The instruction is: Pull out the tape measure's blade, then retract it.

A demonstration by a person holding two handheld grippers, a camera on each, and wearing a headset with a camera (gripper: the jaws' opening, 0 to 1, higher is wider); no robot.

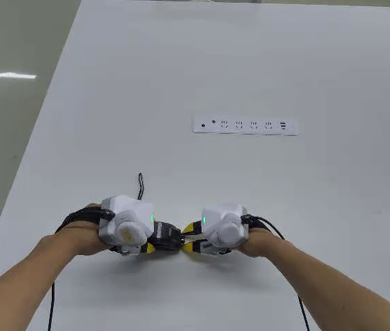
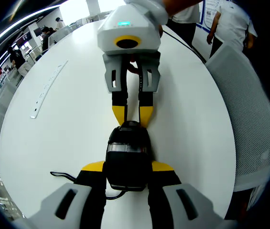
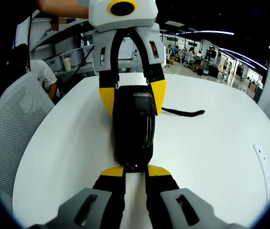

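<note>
The left gripper and right gripper have white housings, grey arms, yellow-tipped black jaws, green lights, black cables.

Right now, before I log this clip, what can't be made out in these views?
- Blade tip: right gripper view, hidden where the right gripper meets the tape measure. Unclear whether it is gripped or pulled out.
- Tape measure's case: head view, mostly covered by the left gripper and the right gripper.
- Power strip markings: head view, too small to read.

Tape measure blade is hidden between right tool tips.
</note>
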